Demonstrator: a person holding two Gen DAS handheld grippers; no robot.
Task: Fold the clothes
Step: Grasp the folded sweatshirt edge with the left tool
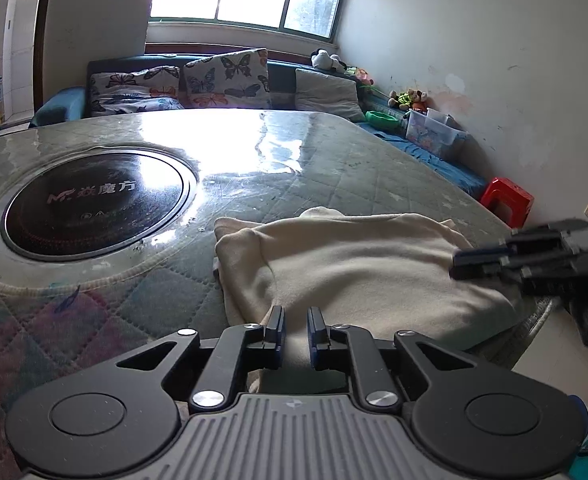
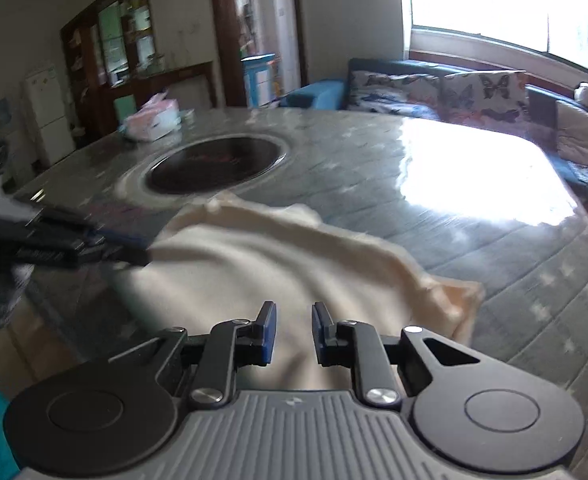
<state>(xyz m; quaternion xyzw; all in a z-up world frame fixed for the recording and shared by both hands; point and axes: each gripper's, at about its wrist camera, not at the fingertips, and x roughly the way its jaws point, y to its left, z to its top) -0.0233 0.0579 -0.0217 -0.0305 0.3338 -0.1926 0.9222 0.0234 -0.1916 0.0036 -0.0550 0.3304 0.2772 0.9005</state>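
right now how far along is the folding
Partly done, it seems. The cream garment lies on the table in a doubled-up rectangle, with layered edges showing at its far corner. In hand: nothing. The left gripper and right gripper are both open over its near edge, gripping no cloth. Left: probably one more fold and some smoothing, since the far edge looks rumpled.

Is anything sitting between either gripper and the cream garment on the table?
Nothing visible does. The left gripper and the right gripper both hang open directly over the cream garment, with only cloth showing between their fingers. The round cooktop lies beyond it, off to the side.
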